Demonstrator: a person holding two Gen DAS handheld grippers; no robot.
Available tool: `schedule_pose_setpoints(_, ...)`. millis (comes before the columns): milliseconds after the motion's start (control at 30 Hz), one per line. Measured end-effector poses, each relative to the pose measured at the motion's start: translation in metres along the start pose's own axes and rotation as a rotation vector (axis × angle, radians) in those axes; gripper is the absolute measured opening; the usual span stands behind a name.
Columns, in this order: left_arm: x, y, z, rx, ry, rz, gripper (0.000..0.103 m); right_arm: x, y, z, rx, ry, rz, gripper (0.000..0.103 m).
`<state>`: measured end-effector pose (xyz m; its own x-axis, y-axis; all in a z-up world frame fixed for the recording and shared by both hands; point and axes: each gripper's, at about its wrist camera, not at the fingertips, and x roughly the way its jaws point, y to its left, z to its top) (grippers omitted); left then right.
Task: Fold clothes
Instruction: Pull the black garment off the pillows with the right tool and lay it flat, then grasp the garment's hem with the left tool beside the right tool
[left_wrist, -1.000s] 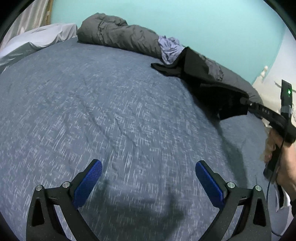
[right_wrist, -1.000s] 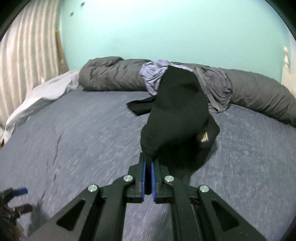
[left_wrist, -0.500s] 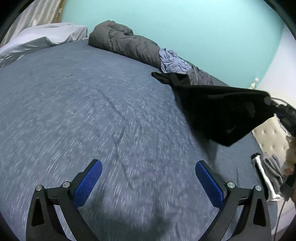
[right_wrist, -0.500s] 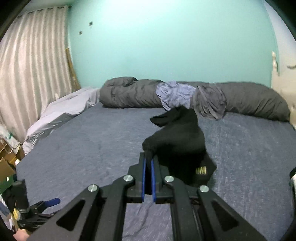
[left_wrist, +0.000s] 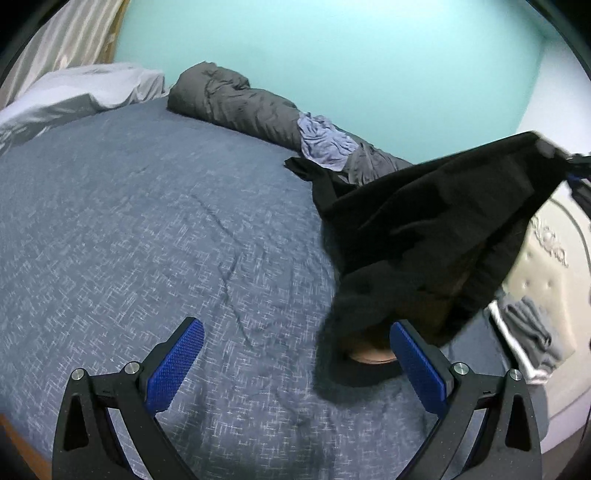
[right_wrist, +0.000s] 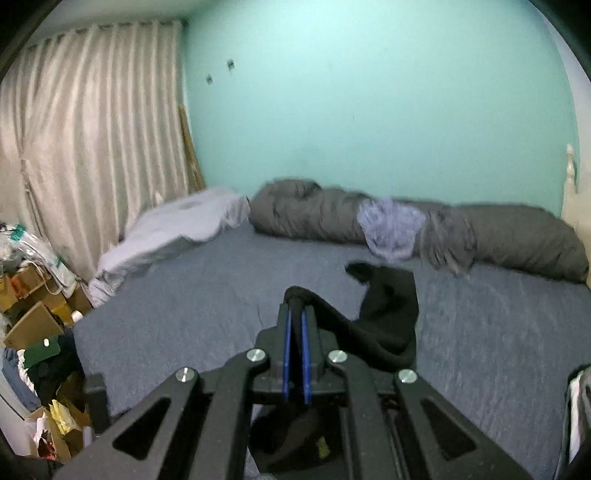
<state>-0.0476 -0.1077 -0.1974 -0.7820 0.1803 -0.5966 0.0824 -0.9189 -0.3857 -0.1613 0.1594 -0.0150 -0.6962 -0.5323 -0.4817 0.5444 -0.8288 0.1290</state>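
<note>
Right claw (right_wrist: 294, 325) clamped on black garment (left_wrist: 436, 229), now lifted higher off blue bed (left_wrist: 147, 229) than a second ago, far end trailing near grey pile. Left claw (left_wrist: 295, 362) wide, empty. Ready for spreading out, folding not begun.

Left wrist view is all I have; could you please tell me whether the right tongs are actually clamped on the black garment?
Observer: Yes. The right tongs are shut on a bunched edge of the black garment, which trails forward onto the bed.
Operator: Thank you. Is there anything on the floor beside the bed?
Observer: Yes, cardboard boxes and bags are piled below the curtain.
</note>
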Motion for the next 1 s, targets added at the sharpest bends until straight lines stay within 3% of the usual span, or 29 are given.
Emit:
schedule_pose_setpoints(167, 0.021, 0.010, -0.012, 0.018, 0.054, -0.010, 0.103, 0.064, -0.020, -0.065, 0.075, 0.160, -0.021, 0.005)
schedule_pose_setpoints(367, 0.046, 0.019, -0.021, 0.054, 0.102, 0.014, 0.103, 0.123, -0.047, -0.130, 0.175, 0.237, -0.021, 0.010)
schedule_pose_setpoints(433, 0.055, 0.020, -0.021, 0.067, 0.118, 0.021, 0.103, 0.139, -0.055, -0.148, 0.220, 0.253, -0.011, 0.017)
schedule_pose_setpoints(467, 0.059, 0.020, -0.021, 0.074, 0.123, 0.026, 0.103, 0.142, -0.058, -0.154, 0.239, 0.249, -0.027, 0.030)
schedule_pose_setpoints(500, 0.063, 0.019, -0.021, 0.084, 0.129, 0.032, 0.103, 0.144, -0.062, -0.159, 0.257, 0.243, -0.047, 0.045)
schedule_pose_setpoints(567, 0.069, 0.019, -0.021, 0.097, 0.142, 0.041, 0.103, 0.137, -0.070, -0.170, 0.301, 0.203, -0.089, 0.062)
schedule_pose_setpoints(700, 0.076, 0.018, -0.021, 0.105, 0.167, 0.030, 0.103, 0.100, -0.093, -0.193, 0.447, 0.075, -0.112, 0.064)
schedule_pose_setpoints(800, 0.077, 0.012, -0.023, 0.117, 0.177, 0.014, 0.103, 0.084, -0.106, -0.214, 0.564, 0.042, -0.127, 0.064)
schedule_pose_setpoints(1000, 0.076, -0.011, -0.028, 0.171, 0.176, -0.009, 0.103, 0.080, -0.107, -0.247, 0.676, 0.087, -0.045, 0.064)
